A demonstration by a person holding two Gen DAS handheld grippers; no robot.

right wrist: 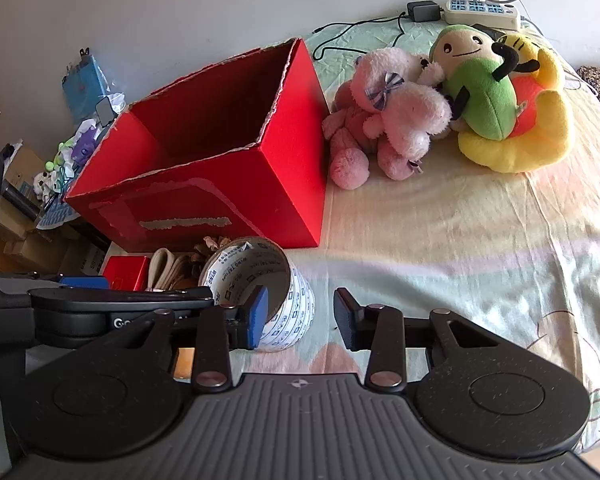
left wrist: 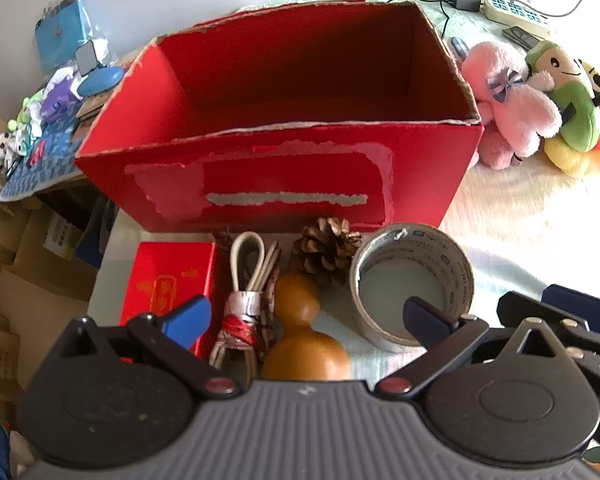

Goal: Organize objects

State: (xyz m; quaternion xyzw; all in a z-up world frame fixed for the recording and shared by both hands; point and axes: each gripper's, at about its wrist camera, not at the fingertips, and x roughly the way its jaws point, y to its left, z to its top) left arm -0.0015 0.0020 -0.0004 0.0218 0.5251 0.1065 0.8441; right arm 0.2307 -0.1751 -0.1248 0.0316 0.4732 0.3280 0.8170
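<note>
Left tongs [left wrist: 304,316] gape over a half-hidden gourd [left wrist: 304,344]; right tongs [right wrist: 300,316] stand apart, maybe touching the tape roll [right wrist: 260,284].

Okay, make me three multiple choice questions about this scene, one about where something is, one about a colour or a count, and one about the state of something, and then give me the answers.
1. Where does the pinecone lie?
A. inside the red box
B. in front of the red box, left of the tape roll
C. among the plush toys

2. What colour is the plush toy with the bow?
A. pink
B. blue
C. brown

3. What is the state of the red box?
A. open on top, nothing visible inside
B. closed with a lid
C. tipped on its side

Answers:
1 B: the pinecone sits below the box's front wall in the left wrist view, beside the tape roll.
2 A: its fur is pink, with a checked bow on it.
3 A: the torn rim stands open and the inner walls that show are bare.
</note>
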